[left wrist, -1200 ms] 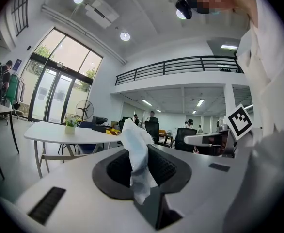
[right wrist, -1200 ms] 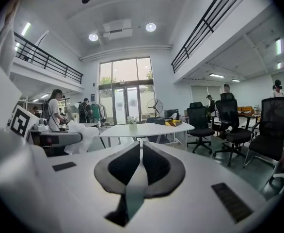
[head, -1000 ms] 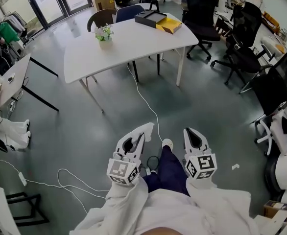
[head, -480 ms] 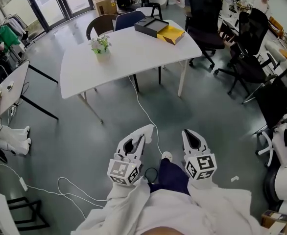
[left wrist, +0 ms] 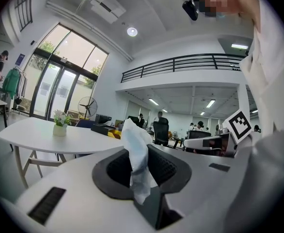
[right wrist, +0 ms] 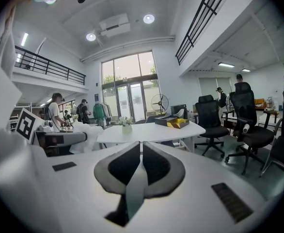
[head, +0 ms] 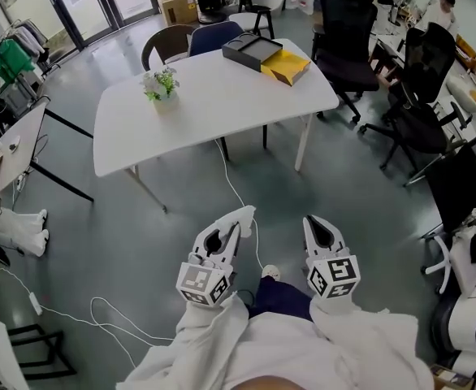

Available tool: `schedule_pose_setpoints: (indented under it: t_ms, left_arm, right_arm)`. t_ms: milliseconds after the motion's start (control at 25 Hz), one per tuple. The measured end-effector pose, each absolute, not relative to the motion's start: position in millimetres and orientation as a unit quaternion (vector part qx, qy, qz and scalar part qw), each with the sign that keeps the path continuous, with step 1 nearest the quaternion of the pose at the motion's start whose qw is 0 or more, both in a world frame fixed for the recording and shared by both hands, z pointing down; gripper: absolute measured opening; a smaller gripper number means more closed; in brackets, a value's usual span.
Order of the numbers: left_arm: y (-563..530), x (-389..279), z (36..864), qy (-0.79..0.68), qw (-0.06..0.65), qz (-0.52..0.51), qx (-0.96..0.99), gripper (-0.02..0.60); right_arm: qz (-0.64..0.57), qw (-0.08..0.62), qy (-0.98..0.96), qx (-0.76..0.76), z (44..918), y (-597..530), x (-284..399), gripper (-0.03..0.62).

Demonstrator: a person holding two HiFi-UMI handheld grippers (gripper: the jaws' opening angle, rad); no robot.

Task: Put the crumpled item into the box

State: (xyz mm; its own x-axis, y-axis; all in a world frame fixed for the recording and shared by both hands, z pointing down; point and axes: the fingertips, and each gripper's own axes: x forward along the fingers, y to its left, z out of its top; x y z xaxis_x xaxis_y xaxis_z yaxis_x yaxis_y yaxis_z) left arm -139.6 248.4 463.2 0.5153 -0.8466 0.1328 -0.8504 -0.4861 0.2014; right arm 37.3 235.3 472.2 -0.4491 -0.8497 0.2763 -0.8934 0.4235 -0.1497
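– White crumpled tissue wad (left wrist: 136, 142), soft paper. Where is it?

– Low centre of the left gripper view, pinched in the left gripper (left wrist: 141, 165). Its fingers (left wrist: 170, 168) clamp the lower half and the upper half sticks up free. In the head view that gripper (head: 243, 214) sits lower middle of the frame, over the grey floor (head: 124, 242).

– Other side?

– On the right gripper (right wrist: 141, 154) the fingers (right wrist: 159, 165) are pressed together with nothing between them.

– Target?

– Top centre of the head view: dark grey open box (head: 253, 47), with a yellow flat piece (head: 287, 65) just beside it. Both are at the far end of the white rounded worktop (head: 214, 112), well apart from both grippers. A small white pot of flowers (head: 162, 88) stands on the worktop's left part, apart from the box.

– How will the wad handle?

– My judgement:
  - It is very light, limp and squashy, so there is no breakage risk.
  - Paper on the ribbed pads should hold, but a thin flap could tear or slide out under a weak pinch.
  - It may cling to a pad or drift when freed, so let it go low inside the box.

– Where to hold it?

– On the bunched bulk of the wad, as now, not on a loose corner.
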Motion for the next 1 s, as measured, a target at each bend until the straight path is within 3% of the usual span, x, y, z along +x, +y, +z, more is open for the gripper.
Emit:
schedule_pose_setpoints:
  t_ms: [1000]
  left_arm:
    - [174, -100, 464, -0.512, 0.103, 0.015, 0.852, 0.080]
  right_arm:
    - [0.158, 0.063, -0.843, 0.510, 483, 166, 91, 0.040]
